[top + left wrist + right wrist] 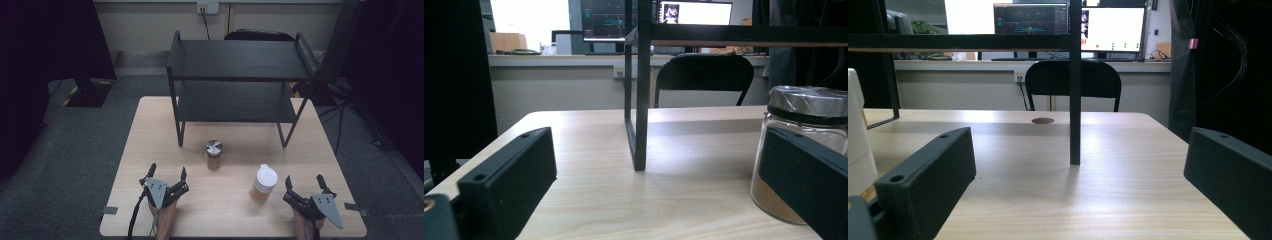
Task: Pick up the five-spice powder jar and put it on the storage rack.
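A glass jar (214, 154) of brown powder with a silver lid stands mid-table, in front of the black two-tier shelf (240, 80). A white-lidded jar (263, 183) of amber content stands to its right, nearer the front edge. My left gripper (168, 174) rests open at the front left, jaws pointing toward the shelf; in the left gripper view the brown jar (801, 150) sits just beyond its right jaw. Open too, my right gripper (304, 182) lies at the front right, beside the white-lidded jar (858, 140), which shows at the left edge of the right gripper view.
The shelf's thin black legs (640, 100) (1075, 100) stand on the wooden table (150, 145) ahead of both grippers. A black chair (257, 35) sits behind the table. Dark screens flank the room; cables lie on the floor at right.
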Demonstrator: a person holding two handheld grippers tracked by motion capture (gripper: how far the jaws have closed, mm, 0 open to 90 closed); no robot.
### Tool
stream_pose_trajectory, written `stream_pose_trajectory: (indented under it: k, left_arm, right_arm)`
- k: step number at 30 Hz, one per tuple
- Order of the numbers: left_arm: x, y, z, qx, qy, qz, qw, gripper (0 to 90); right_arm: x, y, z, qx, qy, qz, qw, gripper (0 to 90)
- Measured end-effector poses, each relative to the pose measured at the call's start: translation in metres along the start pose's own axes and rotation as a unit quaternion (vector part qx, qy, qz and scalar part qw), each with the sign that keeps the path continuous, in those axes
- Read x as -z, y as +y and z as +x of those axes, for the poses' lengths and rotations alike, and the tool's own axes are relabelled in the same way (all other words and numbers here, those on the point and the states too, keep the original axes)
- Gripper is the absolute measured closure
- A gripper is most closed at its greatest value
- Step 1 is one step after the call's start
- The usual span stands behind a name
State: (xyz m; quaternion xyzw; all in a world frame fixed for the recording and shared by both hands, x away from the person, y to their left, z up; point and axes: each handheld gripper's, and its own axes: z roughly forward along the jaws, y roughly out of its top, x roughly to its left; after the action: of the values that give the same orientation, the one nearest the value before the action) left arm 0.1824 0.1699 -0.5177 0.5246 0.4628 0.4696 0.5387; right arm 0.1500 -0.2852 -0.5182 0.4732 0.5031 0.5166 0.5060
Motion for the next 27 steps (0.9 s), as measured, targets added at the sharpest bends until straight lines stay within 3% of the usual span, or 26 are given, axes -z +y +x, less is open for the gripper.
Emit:
stream_pose_trajectory:
  k: [4, 27]
  left_arm:
    - [0.0000, 0.0000, 0.0001, 0.000, 0.000, 0.000, 1.0000, 0.6]
    - [0.0002, 0.0000, 0.0005, 0.000, -0.002, 0.000, 1.0000, 0.1]
  right_arm:
    - [-0.0020, 0.0034, -0.0007, -0.004, 0.000, 0.011, 0.9999, 0.0]
    - [-0.0019, 0.0032, 0.0028, -0.003, -0.008, 0.010, 0.9999, 0.0]
